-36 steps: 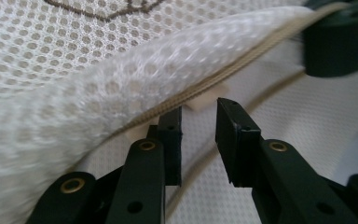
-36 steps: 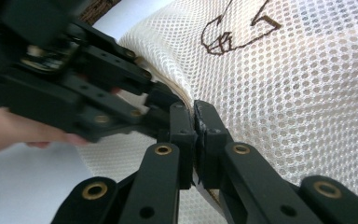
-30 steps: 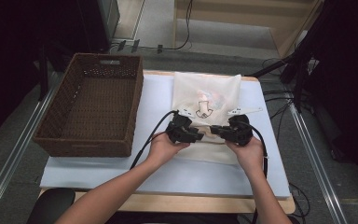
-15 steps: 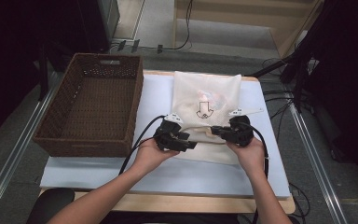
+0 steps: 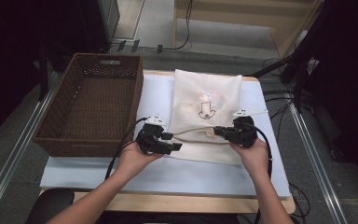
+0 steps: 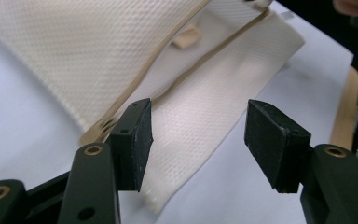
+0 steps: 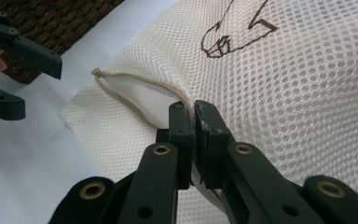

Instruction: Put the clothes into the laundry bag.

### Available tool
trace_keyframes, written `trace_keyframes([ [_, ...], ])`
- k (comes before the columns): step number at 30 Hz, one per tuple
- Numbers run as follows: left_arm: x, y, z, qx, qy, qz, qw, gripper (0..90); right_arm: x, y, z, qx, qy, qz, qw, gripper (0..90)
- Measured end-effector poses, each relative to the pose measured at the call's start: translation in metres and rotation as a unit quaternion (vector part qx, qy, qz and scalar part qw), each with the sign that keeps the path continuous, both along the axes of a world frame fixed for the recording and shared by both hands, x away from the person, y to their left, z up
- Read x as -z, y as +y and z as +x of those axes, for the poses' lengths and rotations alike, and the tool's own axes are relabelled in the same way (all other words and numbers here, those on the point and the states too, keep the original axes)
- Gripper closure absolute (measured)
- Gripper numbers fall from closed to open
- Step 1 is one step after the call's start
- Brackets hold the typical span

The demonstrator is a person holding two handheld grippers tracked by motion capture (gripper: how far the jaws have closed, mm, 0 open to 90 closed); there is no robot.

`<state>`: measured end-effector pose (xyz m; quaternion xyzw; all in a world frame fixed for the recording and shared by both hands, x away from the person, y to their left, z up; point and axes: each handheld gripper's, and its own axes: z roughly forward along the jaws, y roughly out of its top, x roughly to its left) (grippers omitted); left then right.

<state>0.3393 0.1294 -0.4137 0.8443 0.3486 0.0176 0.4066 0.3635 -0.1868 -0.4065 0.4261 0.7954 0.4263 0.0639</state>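
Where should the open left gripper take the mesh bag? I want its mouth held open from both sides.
The tan zipper edge of the upper flap, entering from the bag's left end: that flap stands lifted off the lower layer, and the right gripper already pinches the same edge.

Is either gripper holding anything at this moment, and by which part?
The right gripper is shut on the mesh laundry bag, pinching the zipper edge at its opening. The left gripper is open, holding nothing.

left gripper (image 5: 176, 141) opened, pulled off mesh bag (image 5: 207, 100)

Cream woven-mesh cloth bag (image 5: 207, 100), dark wicker basket (image 5: 93, 107), and matt white sheet (image 5: 168, 172) over a wooden table (image 5: 182, 203).
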Motion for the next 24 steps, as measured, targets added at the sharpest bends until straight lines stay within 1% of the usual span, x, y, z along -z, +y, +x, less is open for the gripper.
trace_keyframes([
  [2, 0.003, 0.003, 0.000, -0.007, 0.004, -0.002, 1.0000, 42.0, -0.001, -0.001, 0.000, 0.002, 0.000, 0.002, 1.0000, 87.5],
  [3, 0.004, 0.004, 0.000, -0.010, 0.004, 0.002, 0.9999, 41.5, -0.002, -0.002, 0.000, 0.002, -0.001, 0.002, 1.0000, 87.5],
  [4, 0.006, 0.005, 0.001, -0.014, 0.002, 0.012, 0.9998, 41.4, -0.003, -0.004, -0.001, 0.002, -0.001, 0.003, 1.0000, 87.5],
  [5, 0.007, 0.005, 0.002, -0.017, 0.004, 0.014, 0.9998, 41.4, -0.003, -0.004, -0.001, 0.002, -0.001, 0.003, 1.0000, 87.5],
  [7, 0.013, 0.005, 0.003, -0.022, 0.018, 0.008, 0.9996, 41.6, -0.004, -0.005, -0.001, 0.000, -0.003, 0.004, 1.0000, 87.5],
  [8, 0.017, 0.004, 0.004, -0.020, 0.021, 0.015, 0.9995, 41.6, -0.004, -0.005, -0.001, 0.000, -0.003, 0.004, 1.0000, 87.5],
  [10, 0.020, 0.003, 0.004, -0.030, 0.009, 0.029, 0.9991, 42.2, -0.003, -0.005, -0.001, -0.001, -0.002, 0.004, 1.0000, 87.5],
  [11, 0.022, 0.004, 0.004, -0.038, 0.007, 0.033, 0.9987, 42.4, -0.003, -0.005, -0.001, -0.002, -0.002, 0.005, 1.0000, 87.5],
  [12, 0.024, 0.006, 0.006, -0.045, 0.012, 0.027, 0.9985, 42.7, -0.003, -0.006, -0.002, -0.002, -0.002, 0.004, 1.0000, 87.4],
  [13, 0.026, 0.007, 0.007, -0.050, 0.022, 0.017, 0.9984, 43.0, -0.003, -0.006, -0.002, -0.003, -0.001, 0.004, 1.0000, 87.4],
  [14, 0.029, 0.008, 0.008, -0.051, 0.034, 0.014, 0.9980, 43.7, -0.002, -0.006, -0.003, -0.004, 0.000, 0.004, 1.0000, 87.3],
  [15, 0.032, 0.008, 0.009, -0.052, 0.038, 0.013, 0.9979, 43.7, -0.001, -0.007, -0.003, -0.005, 0.002, 0.003, 1.0000, 87.3],
  [16, 0.034, 0.008, 0.009, -0.055, 0.037, 0.019, 0.9976, 44.0, 0.000, -0.007, -0.003, -0.005, 0.003, 0.002, 1.0000, 87.3],
  [18, 0.036, 0.006, 0.009, -0.052, 0.030, 0.024, 0.9979, 47.2, 0.003, -0.007, -0.003, -0.007, 0.008, 0.003, 0.9999, 87.2],
  [19, 0.037, 0.005, 0.009, -0.050, 0.032, 0.026, 0.9979, 47.6, 0.004, -0.007, -0.003, -0.009, 0.010, 0.003, 0.9999, 87.2],
  [20, 0.038, 0.004, 0.008, -0.047, 0.033, 0.027, 0.9980, 54.2, 0.009, -0.006, -0.002, -0.015, 0.018, -0.002, 0.9997, 87.1],
  [21, 0.038, 0.003, 0.008, -0.043, 0.032, 0.032, 0.9980, 54.2, 0.009, -0.006, -0.002, -0.015, 0.018, -0.002, 0.9997, 87.1],
  [22, 0.039, 0.001, 0.007, -0.039, 0.032, 0.041, 0.9979, 57.7, 0.012, -0.005, -0.001, -0.019, 0.023, -0.007, 0.9995, 87.0],
  [23, 0.041, 0.000, 0.006, -0.036, 0.032, 0.047, 0.9977, 64.0, 0.019, -0.003, 0.001, -0.022, 0.035, -0.017, 0.9990, 87.0],
  [24, 0.042, -0.001, 0.006, -0.031, 0.032, 0.051, 0.9977, 64.0, 0.019, -0.003, 0.001, -0.022, 0.035, -0.017, 0.9990, 87.0],
])
